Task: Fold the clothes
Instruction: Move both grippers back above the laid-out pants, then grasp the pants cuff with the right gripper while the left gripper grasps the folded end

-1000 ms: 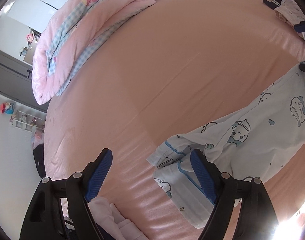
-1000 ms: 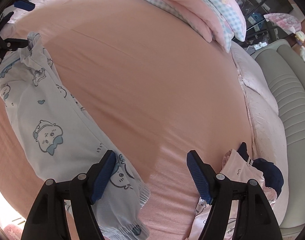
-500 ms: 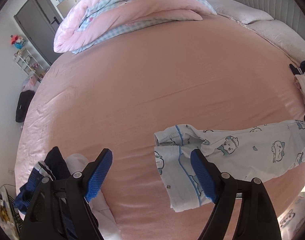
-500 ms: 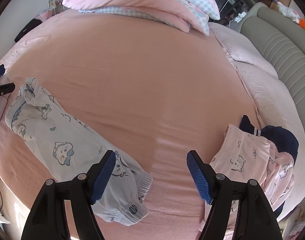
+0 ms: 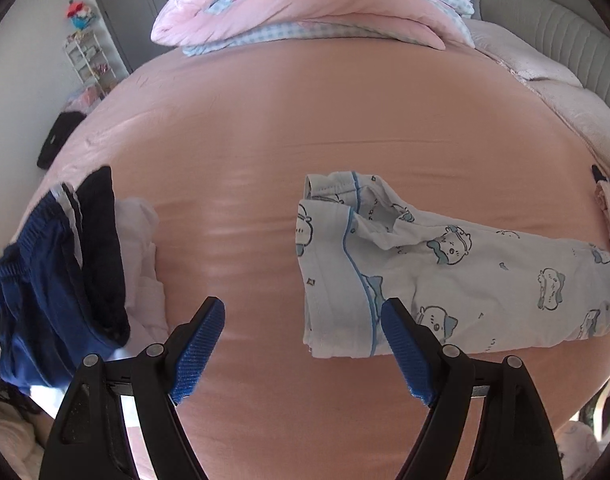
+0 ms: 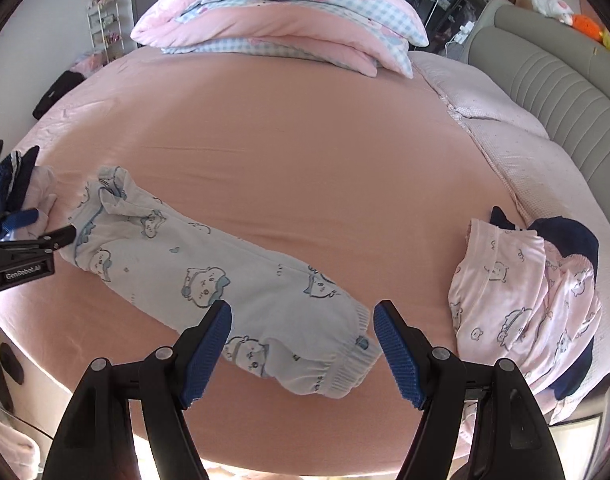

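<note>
Left wrist view: left gripper (image 5: 303, 346) jaws wide, empty; pyjama trousers (image 5: 445, 272) waistband at 2 o'clock. Right gripper (image 6: 301, 344) jaws wide, empty, above cuffs.

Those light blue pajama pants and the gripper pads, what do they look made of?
Light blue pajama pants: probably soft matte cotton knit; they crease limply, with ribbed cuffs. Left gripper and right gripper pads: likely blue rubber or textured plastic, with a fine ridged grid.
</note>
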`<state>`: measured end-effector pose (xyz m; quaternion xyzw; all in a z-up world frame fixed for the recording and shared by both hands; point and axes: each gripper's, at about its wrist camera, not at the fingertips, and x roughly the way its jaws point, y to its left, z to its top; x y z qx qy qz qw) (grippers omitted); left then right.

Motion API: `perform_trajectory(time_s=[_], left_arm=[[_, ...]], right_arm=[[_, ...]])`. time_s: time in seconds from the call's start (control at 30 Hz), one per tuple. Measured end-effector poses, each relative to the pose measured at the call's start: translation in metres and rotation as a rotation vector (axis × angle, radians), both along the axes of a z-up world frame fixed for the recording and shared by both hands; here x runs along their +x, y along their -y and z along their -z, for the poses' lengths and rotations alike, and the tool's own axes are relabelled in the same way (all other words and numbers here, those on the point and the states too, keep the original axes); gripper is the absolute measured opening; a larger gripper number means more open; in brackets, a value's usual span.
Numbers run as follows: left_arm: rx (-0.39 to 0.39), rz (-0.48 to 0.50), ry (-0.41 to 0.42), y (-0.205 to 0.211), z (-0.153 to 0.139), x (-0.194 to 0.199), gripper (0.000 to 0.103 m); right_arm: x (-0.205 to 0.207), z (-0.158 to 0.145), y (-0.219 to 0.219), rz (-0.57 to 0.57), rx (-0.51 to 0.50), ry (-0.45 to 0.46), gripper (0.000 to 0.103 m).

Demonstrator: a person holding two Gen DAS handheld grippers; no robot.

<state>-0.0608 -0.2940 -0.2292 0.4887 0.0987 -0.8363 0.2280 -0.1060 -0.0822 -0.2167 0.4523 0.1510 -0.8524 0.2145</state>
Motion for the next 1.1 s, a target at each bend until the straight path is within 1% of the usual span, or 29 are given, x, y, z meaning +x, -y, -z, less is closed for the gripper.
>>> perform_trajectory(time_s=[0.03,0.1,0.13,0.2,0.27,0.4,0.5,0.67,0.73,0.83,0.93,1.0,1.1], left_arm=[[0.037,-0.024,-0.024,0.002,0.001,0.005,0.08],[0.077,-0.072,-0.058,0.006,0.003,0.014,0.08],[0.088,-0.089,-0.069,0.006,0.004,0.017,0.08],[0.073,-0.089,-0.065,0.003,0.005,0.02,0.08],[0.058,-0.089,-0.061,0.0,0.005,0.023,0.08],[0.024,-0.081,-0.04,-0.009,0.004,0.025,0.08],[0.048,-0.07,-0.047,-0.016,0.003,0.027,0.08],[0.078,-0.036,-0.036,-0.031,0.007,0.024,0.08],[0.109,-0.034,-0.036,-0.035,0.011,0.023,0.08],[0.191,-0.049,-0.036,-0.034,0.02,0.023,0.08],[0.248,-0.064,-0.021,-0.033,0.03,0.021,0.08],[0.262,-0.066,-0.007,-0.033,0.033,0.02,0.08],[0.27,-0.055,-0.001,-0.035,0.035,0.018,0.08]], right_arm=[[0.007,-0.002,-0.001,0.004,-0.033,0.01,0.073],[0.017,-0.001,-0.003,0.023,-0.098,0.032,0.074],[0.02,0.0,-0.003,0.031,-0.123,0.049,0.074],[0.024,0.005,-0.001,0.044,-0.153,0.077,0.074],[0.028,0.009,0.001,0.053,-0.162,0.084,0.074],[0.036,0.019,0.006,0.07,-0.142,0.1,0.074],[0.041,0.022,0.008,0.072,-0.143,0.123,0.074],[0.05,0.029,0.002,0.1,-0.197,0.191,0.074],[0.051,0.035,-0.004,0.135,-0.248,0.227,0.074],[0.048,0.045,-0.015,0.19,-0.376,0.302,0.074],[0.045,0.055,-0.025,0.249,-0.479,0.357,0.074],[0.044,0.062,-0.029,0.274,-0.524,0.394,0.074],[0.043,0.07,-0.035,0.317,-0.538,0.414,0.074]])
